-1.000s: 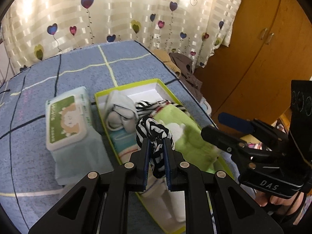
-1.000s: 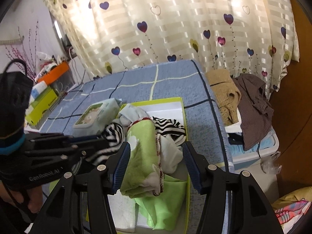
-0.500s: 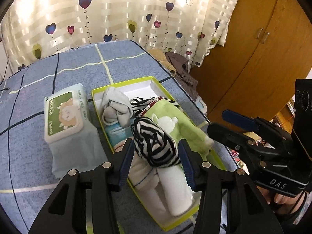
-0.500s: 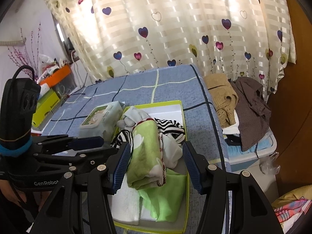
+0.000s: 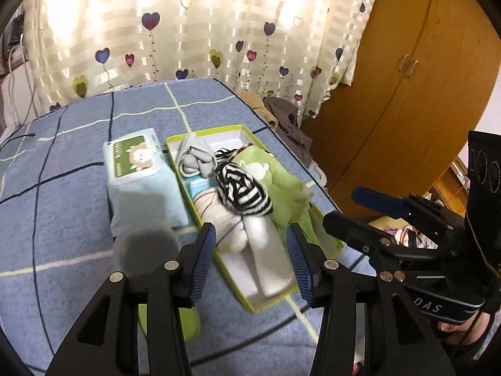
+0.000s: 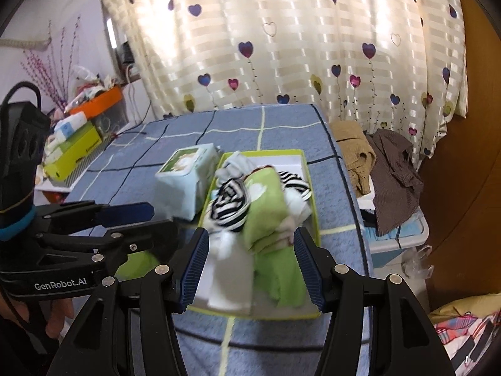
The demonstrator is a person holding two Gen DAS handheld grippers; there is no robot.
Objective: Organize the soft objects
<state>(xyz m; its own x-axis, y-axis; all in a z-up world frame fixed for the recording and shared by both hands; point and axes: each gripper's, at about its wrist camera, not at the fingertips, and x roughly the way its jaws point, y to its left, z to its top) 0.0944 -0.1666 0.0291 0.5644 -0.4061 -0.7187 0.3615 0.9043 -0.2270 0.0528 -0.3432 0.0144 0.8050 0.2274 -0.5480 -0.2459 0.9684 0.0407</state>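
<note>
Left gripper (image 5: pixel 250 260): our jaws stand wide apart with nothing between the pads. A second ago they were clamped on the striped cloth; within that second they sprang open, and they have been level since.

Striped cloth (image 5: pixel 242 189): it now lies loose in the box, on top of the pale rolls at the middle, touching the green towel at its 3 o'clock. From the right wrist view it shows at 9 o'clock of the towel.

Box (image 5: pixel 255 308): lime rim, white inside, on the blue bedspread (image 5: pixel 62 219). It looked larger a second ago; both our cameras have drawn back from it, so it now sits at 12 o'clock beyond our fingertips.

Green towel (image 6: pixel 266 206): folded along the right side of the box, unmoved as far as we can tell.

Grey cloth (image 5: pixel 195 158): balled at the far end of the box, at 11 o'clock of the striped one.

Wipes pack (image 5: pixel 137 159): just beside the box at its 9 o'clock, outside it.

Right gripper (image 6: pixel 249 266): our jaws are spread apart and empty, as they were a second ago.

Meaning for the task: we judge the striped piece as placed. The box looks nearly full, and the heap sits above the rim, so a tidy press-down may be wanted.
</note>
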